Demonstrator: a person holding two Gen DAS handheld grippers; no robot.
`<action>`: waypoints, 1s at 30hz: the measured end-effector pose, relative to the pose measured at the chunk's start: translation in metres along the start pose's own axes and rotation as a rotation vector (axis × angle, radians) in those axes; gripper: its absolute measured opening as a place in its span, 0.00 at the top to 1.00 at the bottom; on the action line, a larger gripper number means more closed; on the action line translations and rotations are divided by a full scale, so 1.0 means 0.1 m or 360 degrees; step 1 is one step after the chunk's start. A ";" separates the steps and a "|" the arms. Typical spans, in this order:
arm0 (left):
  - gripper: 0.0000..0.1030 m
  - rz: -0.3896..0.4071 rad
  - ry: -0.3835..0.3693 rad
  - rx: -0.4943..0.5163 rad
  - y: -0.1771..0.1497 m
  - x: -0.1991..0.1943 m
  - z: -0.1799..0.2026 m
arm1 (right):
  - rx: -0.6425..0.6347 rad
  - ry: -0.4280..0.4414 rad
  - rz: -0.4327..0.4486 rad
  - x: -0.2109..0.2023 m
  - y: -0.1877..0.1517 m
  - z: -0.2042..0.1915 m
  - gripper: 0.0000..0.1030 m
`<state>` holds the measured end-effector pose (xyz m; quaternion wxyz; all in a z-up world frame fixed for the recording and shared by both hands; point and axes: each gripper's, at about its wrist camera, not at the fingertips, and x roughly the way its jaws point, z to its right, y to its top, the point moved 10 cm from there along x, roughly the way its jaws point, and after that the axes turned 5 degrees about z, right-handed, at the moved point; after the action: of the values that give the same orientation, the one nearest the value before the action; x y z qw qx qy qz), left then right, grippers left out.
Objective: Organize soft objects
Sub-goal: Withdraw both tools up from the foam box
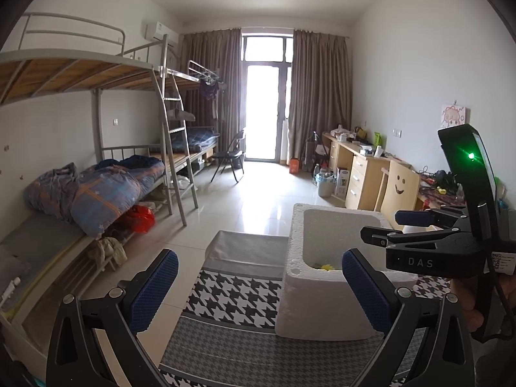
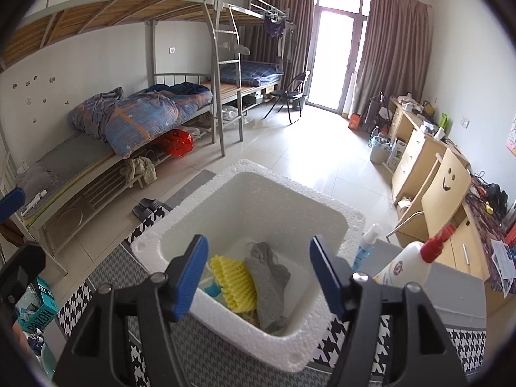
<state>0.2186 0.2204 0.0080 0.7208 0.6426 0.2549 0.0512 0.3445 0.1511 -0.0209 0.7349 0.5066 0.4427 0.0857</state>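
Both grippers hang over a table covered with a black-and-white houndstooth cloth [image 2: 335, 345]. Held above the white foam box [image 2: 180, 222], the right gripper [image 2: 258, 274] points down into it with its blue pads [image 2: 190, 274] standing wide apart; nothing lies between them and they touch nothing. Inside the box, at the bottom, a yellow ribbed foam net [image 2: 233, 282] lies beside a crumpled grey sock [image 2: 269, 287], the two touching, with a bit of light blue showing under the net's left side. The left gripper [image 1: 259, 293] is likewise spread wide and empty, its pads [image 1: 154, 293] clear of everything, aimed across the cloth [image 1: 238, 300] toward the near wall of the box [image 1: 322, 303]. From this side the right gripper [image 1: 387, 225] shows as a black frame reaching in over the box's right rim.

The box stands on the cloth toward the table's far edge. Just beside its right wall stand a white bottle with a red cap [image 2: 409, 264] and a clear pump bottle [image 2: 366, 245]. Beyond the table lie bunk beds [image 2: 138, 119] and wooden desks [image 2: 416, 151].
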 end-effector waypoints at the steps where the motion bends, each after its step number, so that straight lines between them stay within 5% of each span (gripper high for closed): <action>1: 0.01 0.0003 -0.0004 0.0006 0.01 -0.02 0.02 | 0.0006 0.0001 0.0013 -0.05 0.00 0.01 0.32; 30: 0.01 0.0099 -0.0189 0.0082 0.03 -0.60 0.56 | 0.0102 -0.0014 0.0346 -1.14 -0.19 0.20 0.11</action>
<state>0.1915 0.1465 0.0311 0.7159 0.6704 0.1927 0.0287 0.2858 0.0633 0.0296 0.7067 0.5751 0.3845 0.1485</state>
